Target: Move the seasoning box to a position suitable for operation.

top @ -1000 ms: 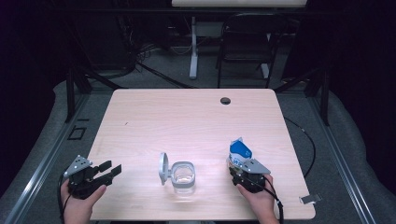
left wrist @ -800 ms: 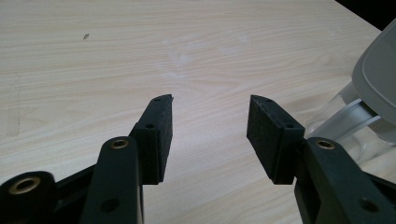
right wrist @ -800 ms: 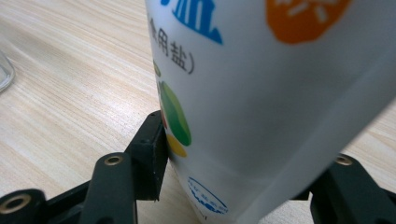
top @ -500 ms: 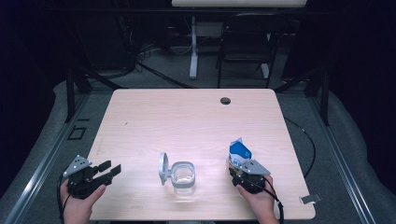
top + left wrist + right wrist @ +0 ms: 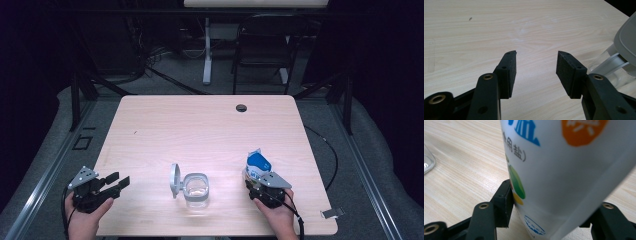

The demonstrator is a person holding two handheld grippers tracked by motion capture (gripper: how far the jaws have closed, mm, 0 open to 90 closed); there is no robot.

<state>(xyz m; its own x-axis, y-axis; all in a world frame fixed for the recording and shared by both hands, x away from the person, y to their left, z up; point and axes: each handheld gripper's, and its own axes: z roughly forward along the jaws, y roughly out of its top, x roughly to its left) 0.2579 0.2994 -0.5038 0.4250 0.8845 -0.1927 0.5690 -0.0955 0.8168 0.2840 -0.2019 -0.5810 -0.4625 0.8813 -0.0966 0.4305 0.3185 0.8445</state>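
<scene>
A white and blue salt bag [image 5: 257, 162] stands upright on the wooden table [image 5: 200, 130] at the front right. My right gripper [image 5: 256, 177] is closed around its lower part. In the right gripper view the bag [image 5: 574, 170] sits between the jaws, the left pad [image 5: 506, 202] pressed to its side and the right pad hidden behind it. A clear square container [image 5: 196, 186] with its grey lid [image 5: 174, 179] flipped up stands at the front centre. My left gripper [image 5: 120, 180] rests at the front left, open with nothing between its jaws [image 5: 536, 67]; the container [image 5: 609, 67] lies to its right.
A dark round grommet hole [image 5: 241, 107] sits near the table's far edge. A chair [image 5: 262, 47] and a white desk leg [image 5: 207, 50] stand on the floor beyond the table. A cable trails off the right side [image 5: 330, 150].
</scene>
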